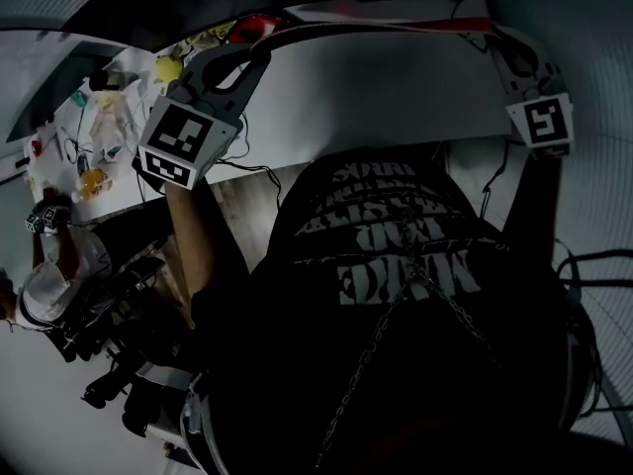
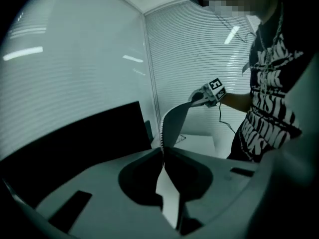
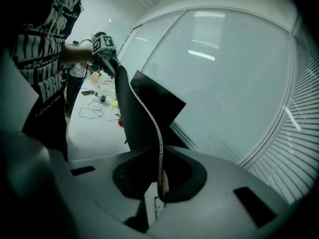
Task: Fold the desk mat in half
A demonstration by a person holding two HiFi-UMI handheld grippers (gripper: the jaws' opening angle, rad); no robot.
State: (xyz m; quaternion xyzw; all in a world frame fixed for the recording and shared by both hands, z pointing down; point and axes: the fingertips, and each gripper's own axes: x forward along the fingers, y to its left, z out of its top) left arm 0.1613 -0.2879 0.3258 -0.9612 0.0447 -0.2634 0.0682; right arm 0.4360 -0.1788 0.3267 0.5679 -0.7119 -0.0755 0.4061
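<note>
I have my left gripper (image 2: 163,152) and right gripper (image 3: 160,182) both clamped tight on corners of the desk mat (image 2: 172,127), held up above the desk (image 3: 94,131). Mid-fold, I think, though it's dim; next I must carry this edge across to the opposite one.

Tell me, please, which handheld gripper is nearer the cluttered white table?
The left gripper, clamping the dark desk mat beside the cluttered white table; the right gripper holds the mat's other end.

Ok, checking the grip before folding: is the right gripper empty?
No, the right gripper is shut on the stitched edge of the desk mat, as its own view shows.
</note>
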